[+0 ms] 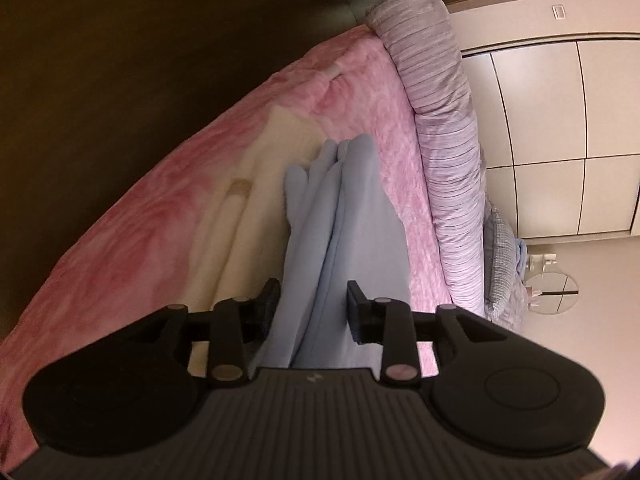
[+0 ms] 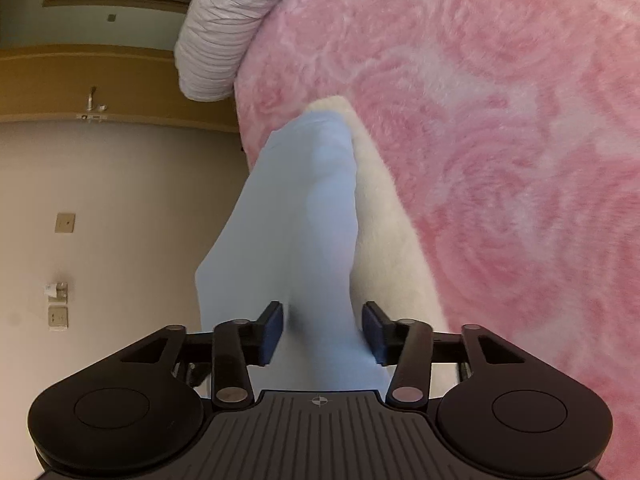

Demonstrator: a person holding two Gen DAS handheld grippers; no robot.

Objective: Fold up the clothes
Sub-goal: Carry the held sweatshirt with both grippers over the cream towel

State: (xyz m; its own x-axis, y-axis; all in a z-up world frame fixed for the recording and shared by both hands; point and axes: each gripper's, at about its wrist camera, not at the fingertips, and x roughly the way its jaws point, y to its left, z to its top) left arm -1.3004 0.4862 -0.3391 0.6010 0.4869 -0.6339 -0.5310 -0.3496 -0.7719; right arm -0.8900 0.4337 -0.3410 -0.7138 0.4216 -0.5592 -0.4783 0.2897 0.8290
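Observation:
A light blue garment (image 1: 340,216) hangs in loose folds above the bed, held up at both ends. My left gripper (image 1: 314,306) is shut on one end of it, with cloth bunched between the pads. In the right wrist view the same blue garment (image 2: 296,208) runs away from my right gripper (image 2: 323,332), which is shut on its other end. A cream white garment (image 1: 256,184) lies flat on the pink blanket (image 1: 160,216) under the blue one. It also shows in the right wrist view (image 2: 384,208).
A rolled grey striped duvet (image 1: 440,128) lies along the far side of the bed, also in the right wrist view (image 2: 228,28). Beyond it stand white wardrobe doors (image 1: 560,132). The pink rose-patterned blanket (image 2: 500,140) covers the bed.

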